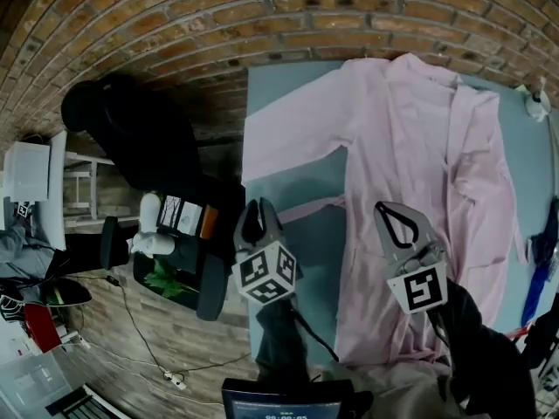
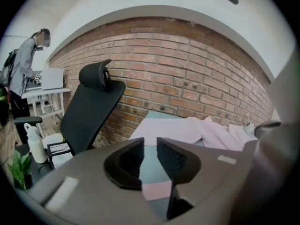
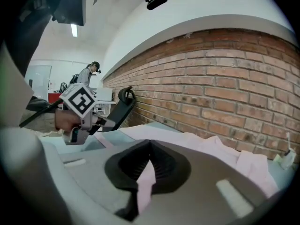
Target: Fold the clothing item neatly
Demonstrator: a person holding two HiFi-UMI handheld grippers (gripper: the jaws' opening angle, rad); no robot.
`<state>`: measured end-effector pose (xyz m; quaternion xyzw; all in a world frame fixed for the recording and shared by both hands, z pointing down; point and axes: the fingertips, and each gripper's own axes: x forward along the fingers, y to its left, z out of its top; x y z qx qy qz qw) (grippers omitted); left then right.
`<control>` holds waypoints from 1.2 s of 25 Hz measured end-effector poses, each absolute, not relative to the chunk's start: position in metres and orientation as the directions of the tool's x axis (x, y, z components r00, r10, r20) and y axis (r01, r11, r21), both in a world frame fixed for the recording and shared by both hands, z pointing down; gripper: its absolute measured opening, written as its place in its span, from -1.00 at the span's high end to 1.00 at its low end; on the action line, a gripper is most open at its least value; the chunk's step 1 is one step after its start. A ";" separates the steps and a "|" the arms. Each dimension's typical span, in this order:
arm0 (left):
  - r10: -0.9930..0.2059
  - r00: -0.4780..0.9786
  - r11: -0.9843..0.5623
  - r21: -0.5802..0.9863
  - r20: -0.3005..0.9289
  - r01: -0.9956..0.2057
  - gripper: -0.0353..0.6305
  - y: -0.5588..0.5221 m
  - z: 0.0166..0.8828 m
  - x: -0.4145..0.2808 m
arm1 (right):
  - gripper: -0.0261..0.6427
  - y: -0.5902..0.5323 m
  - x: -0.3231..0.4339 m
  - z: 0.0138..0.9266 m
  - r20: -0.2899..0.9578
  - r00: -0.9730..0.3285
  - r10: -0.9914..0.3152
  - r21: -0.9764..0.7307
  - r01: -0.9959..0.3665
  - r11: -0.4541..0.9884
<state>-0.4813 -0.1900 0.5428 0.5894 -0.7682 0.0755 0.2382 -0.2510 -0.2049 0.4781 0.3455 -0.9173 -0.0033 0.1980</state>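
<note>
Two tools hang over the near part of the desk (image 1: 293,182). The left tool (image 1: 261,206) has its jaws slightly spread with nothing between them. Through the gap I see only bare desk and a narrow pink strap (image 1: 310,206) lying just beside it. The right tool (image 1: 389,209) is pressed together at the tips above the body of the pink garment (image 1: 419,164). Pink shows in the slot behind its tips, but no cloth rises with it, so I judge it empty.

The garment lies spread flat, covering the middle and right of the desk. It looks thin, light and limp. I would expect it to drape, wrinkle and drag along the surface when pulled, though nothing about it seems fragile. The sensible holds are edges and corners: the hem corners nearest the tools, the cuff, or the shoulder seams, with both tools lifting together so that the cloth stays taut.

Its long axis runs near to far. The collar (image 1: 410,62) points toward the far brick wall (image 1: 262,16), and the hem lies at the near edge. One sleeve (image 1: 293,120) stretches out to the far left, reaching the desk's left edge. On the right, a front panel (image 1: 476,147) seems lapped over the body.
</note>
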 end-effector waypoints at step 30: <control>-0.914 0.182 -0.314 -0.351 0.362 -0.882 0.79 -0.286 0.423 -0.340 | 0.92 -0.198 -0.138 0.494 0.495 -0.505 -0.707 0.035 -0.801 0.597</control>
